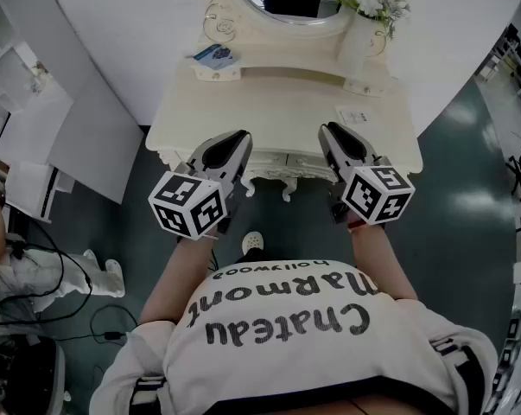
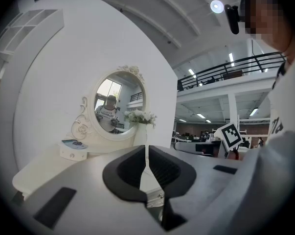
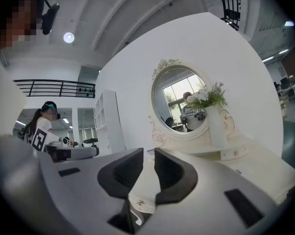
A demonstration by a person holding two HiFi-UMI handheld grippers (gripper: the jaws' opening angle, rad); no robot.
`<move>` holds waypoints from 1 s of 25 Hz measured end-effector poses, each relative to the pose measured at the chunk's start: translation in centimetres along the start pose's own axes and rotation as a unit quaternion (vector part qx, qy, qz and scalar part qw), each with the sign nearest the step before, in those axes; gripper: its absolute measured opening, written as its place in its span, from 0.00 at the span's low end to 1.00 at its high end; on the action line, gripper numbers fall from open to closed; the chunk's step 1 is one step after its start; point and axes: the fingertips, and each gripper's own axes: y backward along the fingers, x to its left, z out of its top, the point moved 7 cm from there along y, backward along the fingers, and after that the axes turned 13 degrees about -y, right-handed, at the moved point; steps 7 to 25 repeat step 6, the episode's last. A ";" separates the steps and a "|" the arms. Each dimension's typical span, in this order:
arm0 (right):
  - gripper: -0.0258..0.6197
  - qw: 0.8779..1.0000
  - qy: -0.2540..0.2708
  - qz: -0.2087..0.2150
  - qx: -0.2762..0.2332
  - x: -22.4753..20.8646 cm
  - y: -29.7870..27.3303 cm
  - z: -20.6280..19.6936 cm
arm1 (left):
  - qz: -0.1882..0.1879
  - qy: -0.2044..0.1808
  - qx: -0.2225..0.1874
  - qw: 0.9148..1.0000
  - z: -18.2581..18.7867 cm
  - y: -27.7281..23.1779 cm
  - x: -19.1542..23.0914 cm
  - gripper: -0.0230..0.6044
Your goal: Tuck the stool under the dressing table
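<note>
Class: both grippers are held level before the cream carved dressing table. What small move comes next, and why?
Probably step back slightly and look under the cream carved dressing table: no stool shows in any view, so it may already be tucked or out of frame. The left gripper is shut and empty, the right gripper slightly open and empty.

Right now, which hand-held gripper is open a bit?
The right hand-held gripper: a clear gap shows between its jaws. The left hand-held gripper has its jaws together, and neither holds anything.
</note>
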 end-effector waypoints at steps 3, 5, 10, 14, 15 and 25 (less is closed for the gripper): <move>0.17 1.000 -0.001 -0.004 0.006 -0.2 0.1 -0.4 | -0.001 0.001 0.002 1.000 -0.3 0.1 -0.2 0.10; 0.17 1.000 -0.002 -0.006 0.006 -0.2 0.1 -0.6 | -0.002 0.001 0.002 1.000 -0.5 0.2 -0.2 0.10; 0.17 1.000 -0.003 -0.007 0.006 -0.3 0.1 -0.7 | -0.003 0.001 0.003 1.000 -0.6 0.3 -0.2 0.10; 0.17 1.000 -0.003 -0.007 0.006 -0.3 0.1 -0.7 | -0.003 0.001 0.003 1.000 -0.6 0.3 -0.2 0.10; 0.17 1.000 -0.003 -0.007 0.006 -0.3 0.1 -0.7 | -0.003 0.001 0.003 1.000 -0.6 0.3 -0.2 0.10; 0.17 1.000 -0.003 -0.007 0.006 -0.3 0.1 -0.7 | -0.003 0.001 0.003 1.000 -0.6 0.3 -0.2 0.10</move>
